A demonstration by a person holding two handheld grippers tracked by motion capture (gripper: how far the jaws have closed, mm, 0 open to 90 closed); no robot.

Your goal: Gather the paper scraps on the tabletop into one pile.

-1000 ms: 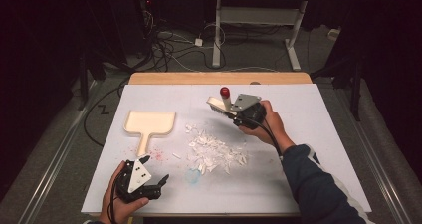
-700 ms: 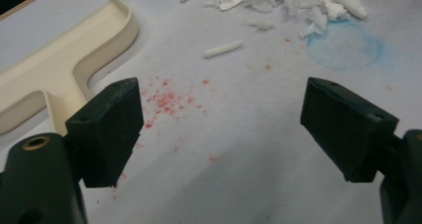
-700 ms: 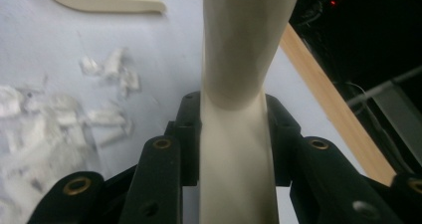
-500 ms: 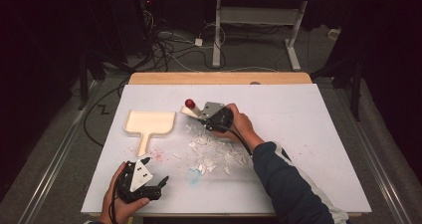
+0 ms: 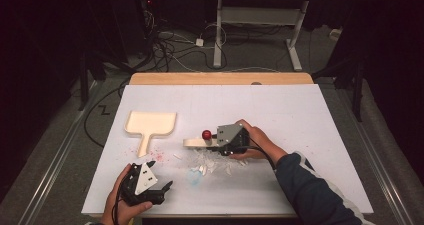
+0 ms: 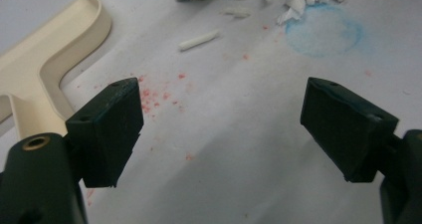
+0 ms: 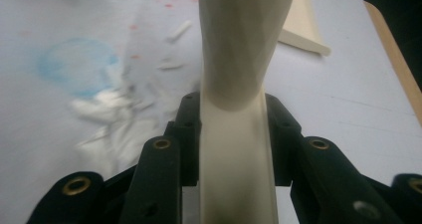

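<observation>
Gripping a cream brush point(image 5: 196, 142) by its handle, the right gripper point(image 5: 220, 141) holds it low over white scraps point(image 5: 210, 161) mid-bench. A dustpan point(image 5: 150, 125) lies left of it. The left gripper point(image 5: 162, 189), jaws wide open, rests near the bench's point(image 5: 300, 110) front edge.

The left gripper point(image 5: 167, 187) rests low near the table's front edge, jaws spread wide. The right gripper point(image 5: 212, 141) (arm stretched forward across the table) has its 2 jaws clamped tight.
</observation>
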